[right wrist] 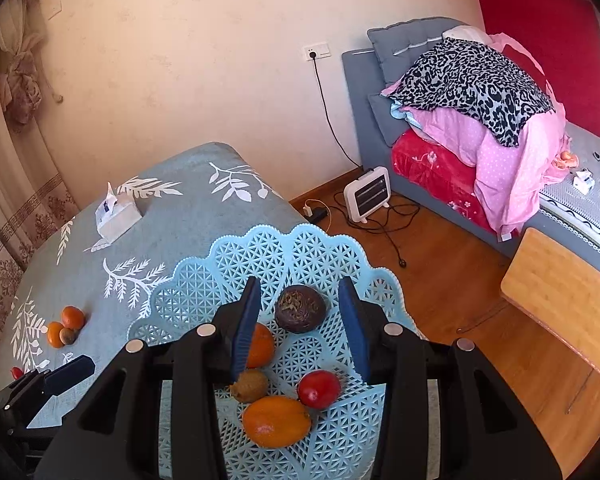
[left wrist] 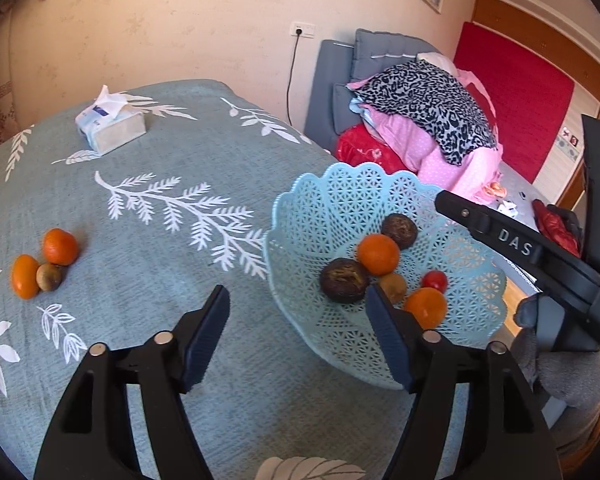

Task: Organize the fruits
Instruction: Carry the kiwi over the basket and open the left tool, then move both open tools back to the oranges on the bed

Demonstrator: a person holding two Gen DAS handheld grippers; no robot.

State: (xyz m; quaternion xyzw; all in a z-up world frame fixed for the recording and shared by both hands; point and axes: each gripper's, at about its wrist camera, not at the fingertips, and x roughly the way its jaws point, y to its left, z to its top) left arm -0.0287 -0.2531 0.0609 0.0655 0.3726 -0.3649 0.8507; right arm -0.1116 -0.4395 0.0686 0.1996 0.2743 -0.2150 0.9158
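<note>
Six fruits sit in light-blue lattice basket (left wrist: 320, 208), right of centre on bench (left wrist: 160, 208): two oranges, two dark wrinkled ones, small brownish one, red one. Three more fruits (left wrist: 44, 268) at left. Left tongs (left wrist: 296, 304) released, empty. Right tongs (right wrist: 300, 308) parted over basket, gripping nothing.

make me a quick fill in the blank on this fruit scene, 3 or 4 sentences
1. The blue lattice basket holds ____ pieces of fruit.
2. Left on the tablecloth in a cluster are two oranges and one small ____ fruit.
3. The left gripper has its jaws ____, with nothing between them.
4. The box at the table's far end holds ____.

Missing words: six; brown; open; tissues
</note>
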